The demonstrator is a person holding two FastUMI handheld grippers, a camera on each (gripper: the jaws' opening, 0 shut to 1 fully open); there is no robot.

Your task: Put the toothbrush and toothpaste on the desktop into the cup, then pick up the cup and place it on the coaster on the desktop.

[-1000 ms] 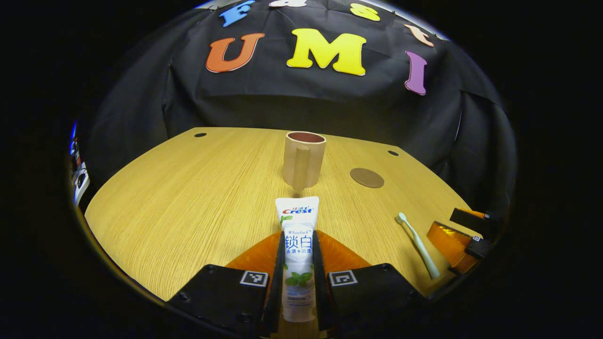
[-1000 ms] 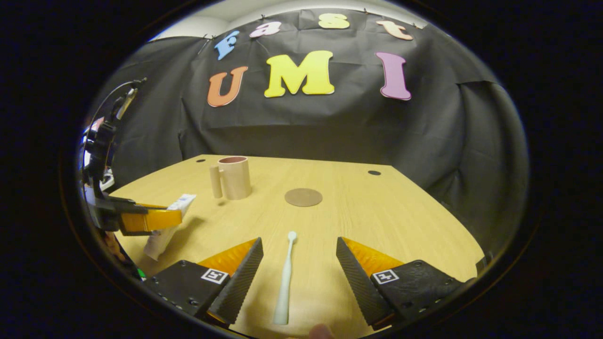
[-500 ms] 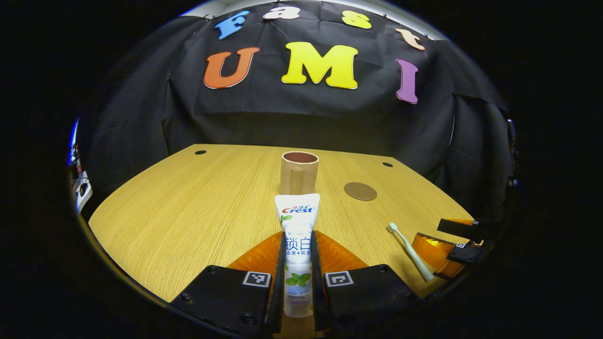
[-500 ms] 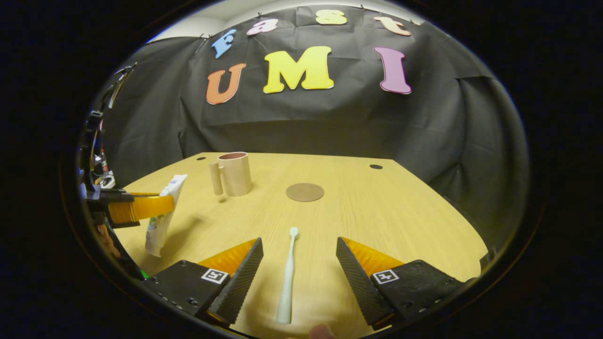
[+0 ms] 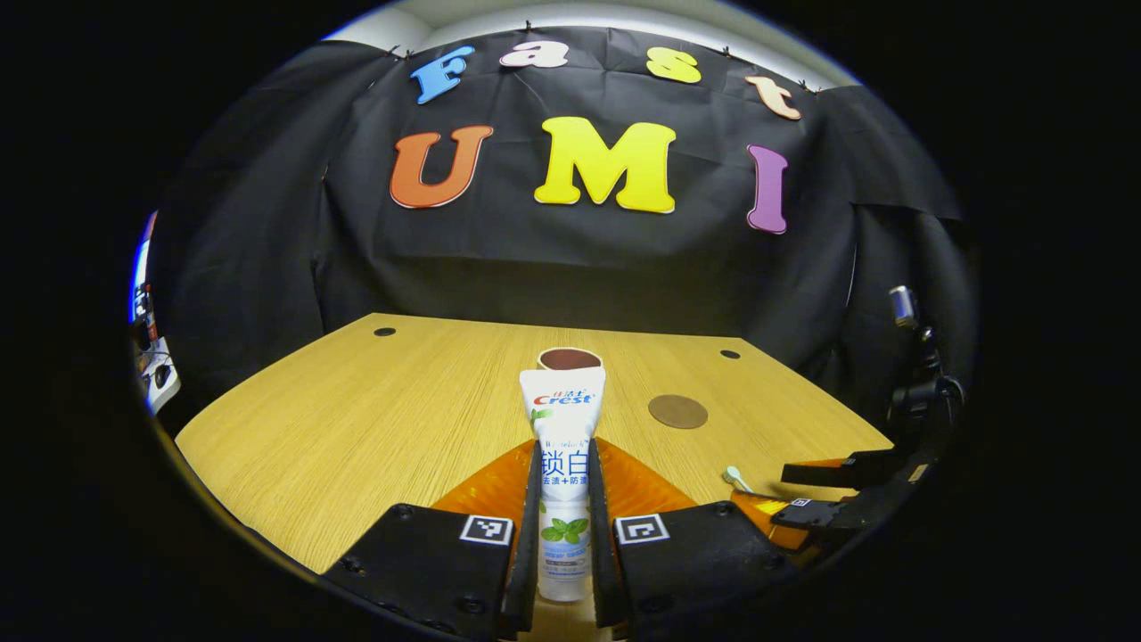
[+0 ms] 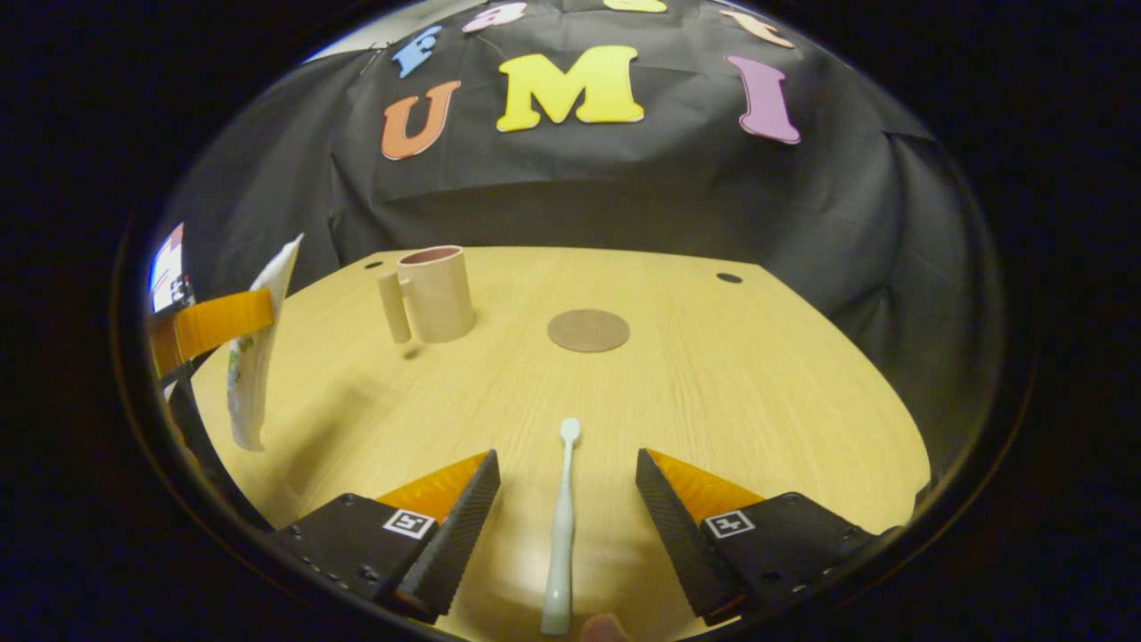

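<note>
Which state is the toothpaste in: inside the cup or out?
Out: the left gripper holds the toothpaste above the desktop, short of the cup.

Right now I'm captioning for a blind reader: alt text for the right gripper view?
The open right claw straddles a toothbrush lying on the wooden desktop; beyond stand a cup and a coaster.

Toothpaste [image 5: 562, 464]: white tube, green leaf print, red-and-blue lettering. Cup [image 6: 436, 293]: beige outside, reddish-brown inside. Coaster [image 6: 588, 330]: plain brown. Toothbrush [image 6: 562, 526]: pale whitish-green. Desktop [image 6: 758, 392]: light yellow woodgrain.
</note>
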